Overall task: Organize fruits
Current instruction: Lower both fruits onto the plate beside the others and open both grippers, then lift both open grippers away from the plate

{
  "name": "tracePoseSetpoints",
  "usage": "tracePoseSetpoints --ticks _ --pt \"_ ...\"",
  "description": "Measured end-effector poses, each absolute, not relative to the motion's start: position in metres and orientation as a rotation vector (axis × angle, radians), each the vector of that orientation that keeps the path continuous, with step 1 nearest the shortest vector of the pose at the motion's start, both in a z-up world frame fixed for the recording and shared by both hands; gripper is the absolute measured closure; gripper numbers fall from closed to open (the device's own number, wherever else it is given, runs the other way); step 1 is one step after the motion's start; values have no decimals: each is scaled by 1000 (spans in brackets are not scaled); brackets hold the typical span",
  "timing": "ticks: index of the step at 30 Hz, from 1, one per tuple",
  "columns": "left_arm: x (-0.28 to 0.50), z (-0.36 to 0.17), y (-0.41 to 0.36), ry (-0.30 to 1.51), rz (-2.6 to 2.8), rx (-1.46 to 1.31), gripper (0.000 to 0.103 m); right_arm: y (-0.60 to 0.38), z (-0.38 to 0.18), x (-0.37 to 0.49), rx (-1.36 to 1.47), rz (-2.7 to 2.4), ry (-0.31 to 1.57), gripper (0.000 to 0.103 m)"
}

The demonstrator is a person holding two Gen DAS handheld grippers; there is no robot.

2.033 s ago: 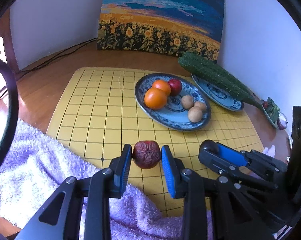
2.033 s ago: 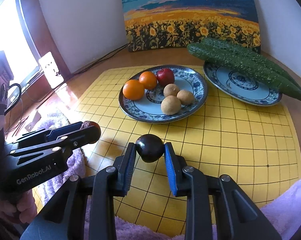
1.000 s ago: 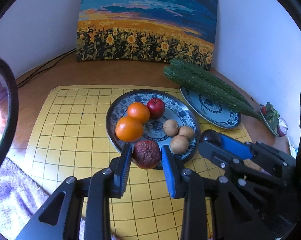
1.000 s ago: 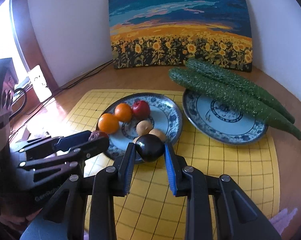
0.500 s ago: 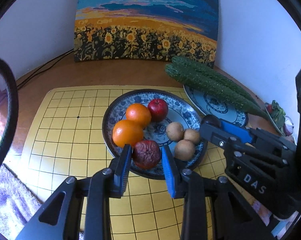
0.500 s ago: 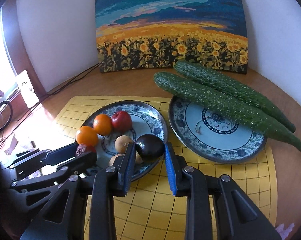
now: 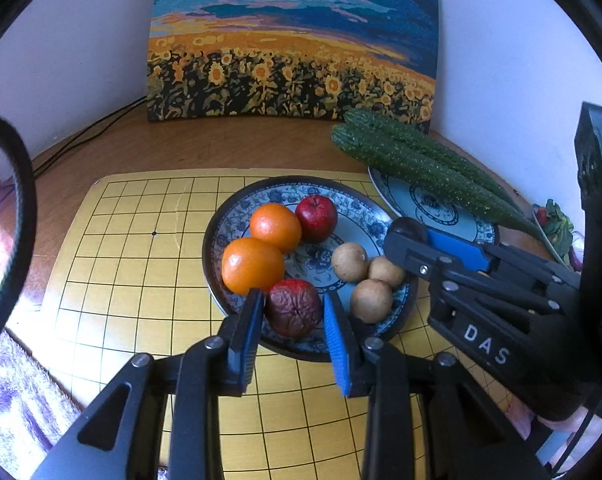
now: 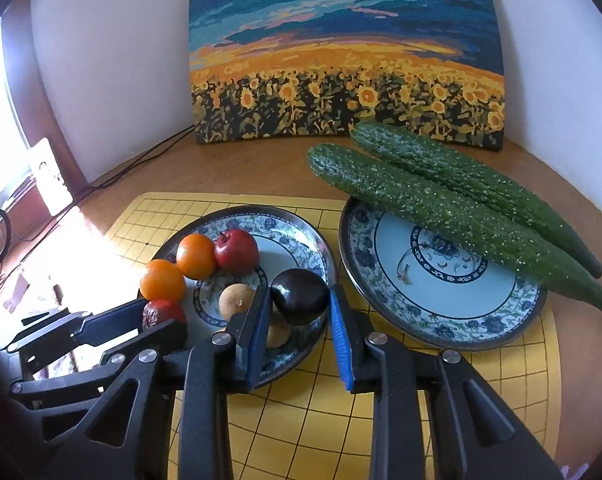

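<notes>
My left gripper (image 7: 293, 310) is shut on a wrinkled dark red fruit (image 7: 293, 313), held over the near rim of the blue patterned fruit plate (image 7: 365, 212). That plate carries two oranges (image 7: 253, 266), a red apple (image 7: 316, 218) and three small brown fruits (image 7: 371, 300). My right gripper (image 8: 299, 300) is shut on a dark purple plum (image 8: 299, 296) above the same plate's right side (image 8: 301, 232). In the right wrist view the left gripper (image 8: 157, 320) sits low at the left with its red fruit (image 8: 161, 312). The right gripper's fingers (image 7: 453, 250) reach in from the right in the left wrist view.
A second patterned plate (image 8: 441, 300) to the right holds two long cucumbers (image 8: 441, 204). Both plates stand on a yellow grid board (image 7: 141, 248) on a wooden table. A sunflower painting (image 7: 293, 52) leans on the wall behind. A purple fuzzy towel (image 7: 9, 408) lies at the near left.
Both grippers have carried their fruits forward from the board onto the fruit plate. The right gripper has shifted right, toward the plate's right side. Neither grip has changed.
</notes>
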State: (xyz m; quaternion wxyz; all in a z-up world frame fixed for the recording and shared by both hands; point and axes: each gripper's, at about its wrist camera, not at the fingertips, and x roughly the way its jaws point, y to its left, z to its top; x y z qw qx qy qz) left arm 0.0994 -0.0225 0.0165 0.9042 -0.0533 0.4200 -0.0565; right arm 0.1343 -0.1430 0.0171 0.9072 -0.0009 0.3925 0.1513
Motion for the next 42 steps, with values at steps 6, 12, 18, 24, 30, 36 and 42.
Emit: tracePoseSetpoints --ticks 6,12,18,24,30,36,42 --pt "100 17 -23 868 -117 -109 71 -141 16 138 -8 316 815 73" --pt "100 16 -23 870 -117 -112 71 -142 16 138 12 320 820 72" --pt "99 17 -23 867 -118 -113 71 -143 17 135 24 325 818 65" --pt "95 23 -21 860 -122 -121 67 -144 21 129 28 316 812 59" --pt "86 28 -21 860 -118 -117 63 -148 24 117 50 328 820 58" --pt "75 31 -19 865 -110 -112 58 -148 27 100 41 329 819 57" --pt "63 27 -15 883 -86 -110 46 -155 22 81 42 309 847 47"
